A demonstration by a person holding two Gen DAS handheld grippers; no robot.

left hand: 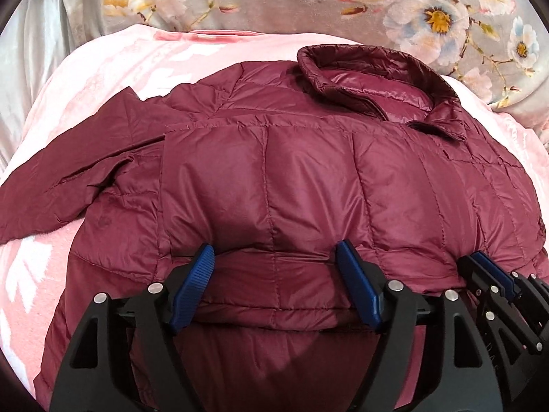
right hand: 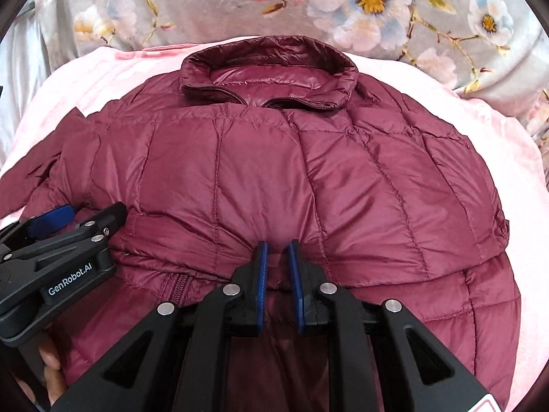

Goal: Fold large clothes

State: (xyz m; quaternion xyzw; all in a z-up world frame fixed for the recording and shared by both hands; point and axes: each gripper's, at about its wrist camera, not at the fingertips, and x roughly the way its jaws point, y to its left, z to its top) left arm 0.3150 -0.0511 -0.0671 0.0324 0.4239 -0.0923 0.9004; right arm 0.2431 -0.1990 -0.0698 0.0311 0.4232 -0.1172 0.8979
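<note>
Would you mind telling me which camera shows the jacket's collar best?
The right wrist view: the collar sits near centre, its whole ring and zipper ends visible. The left wrist view shows it off to the right, at an angle.

One jacket (right hand: pixel 274 178), two grippers (right hand: pixel 278 267), one blanket (right hand: pixel 514 178).

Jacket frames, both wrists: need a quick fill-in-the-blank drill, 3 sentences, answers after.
1. The quilted jacket is coloured ____.
2. The jacket lies on a ____ blanket.
3. The left gripper has its jaws wide apart, while the right gripper has its jaws nearly ____ over a fold of fabric.

Missing words: maroon; pink; closed
</note>
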